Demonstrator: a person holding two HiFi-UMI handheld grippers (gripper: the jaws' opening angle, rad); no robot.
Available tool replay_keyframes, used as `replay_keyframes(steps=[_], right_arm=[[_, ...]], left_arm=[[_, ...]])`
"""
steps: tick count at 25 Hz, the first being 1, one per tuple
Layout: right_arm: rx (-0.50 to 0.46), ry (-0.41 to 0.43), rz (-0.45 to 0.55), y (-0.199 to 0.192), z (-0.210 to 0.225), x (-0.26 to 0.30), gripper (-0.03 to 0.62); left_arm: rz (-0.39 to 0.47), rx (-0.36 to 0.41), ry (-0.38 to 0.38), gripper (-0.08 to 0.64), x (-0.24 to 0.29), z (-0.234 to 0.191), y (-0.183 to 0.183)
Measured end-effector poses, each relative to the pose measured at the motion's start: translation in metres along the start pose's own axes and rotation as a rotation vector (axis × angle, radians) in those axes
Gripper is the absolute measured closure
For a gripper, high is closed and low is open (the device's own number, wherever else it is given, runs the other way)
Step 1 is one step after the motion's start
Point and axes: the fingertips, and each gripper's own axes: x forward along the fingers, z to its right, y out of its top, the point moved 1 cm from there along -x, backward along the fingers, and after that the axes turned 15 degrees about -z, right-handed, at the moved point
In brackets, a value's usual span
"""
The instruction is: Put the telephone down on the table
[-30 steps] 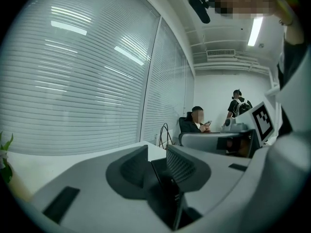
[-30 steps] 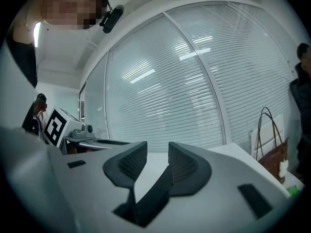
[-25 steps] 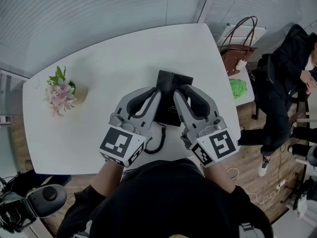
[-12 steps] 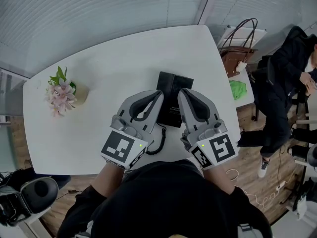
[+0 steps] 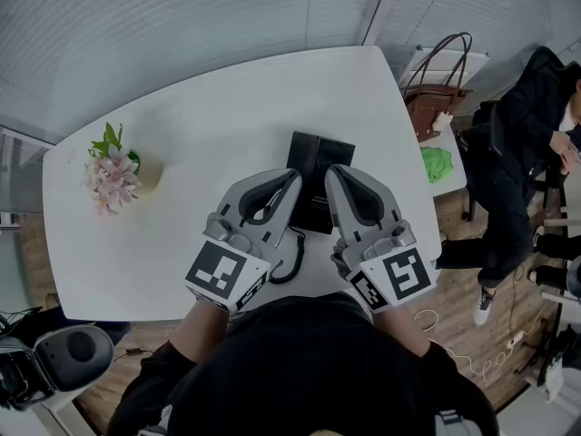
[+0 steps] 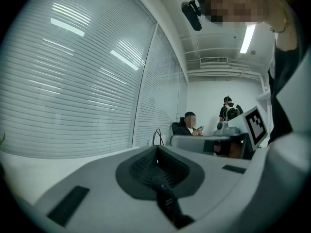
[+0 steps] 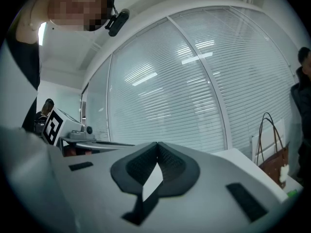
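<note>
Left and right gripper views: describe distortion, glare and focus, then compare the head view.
Left gripper view: fisheye, dark corners, blinds bowed, with bright lamp streaks. Right gripper view: same bowing and streaks. Head view: evenly lit, table sharp.

black telephone [image 5: 320,163] lies flat on the white tabletop [image 5: 227,107], in its near right part; boxy dark base, roughly square, rotated slightly clockwise; its near half is hidden in the head view; black coiled cord [image 5: 292,260] loops from it toward the near tabletop edge, resting on the surface
</note>
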Motion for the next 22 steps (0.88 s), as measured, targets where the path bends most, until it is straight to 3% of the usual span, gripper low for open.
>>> replay_keyframes(steps=[22], right_arm=[[-0.017, -0.002, 0.007, 0.0025, -0.0022, 0.0000, 0.586]], left_arm=[[-0.010, 0.007, 0.013, 0.546, 0.0016, -0.0023, -0.0034]])
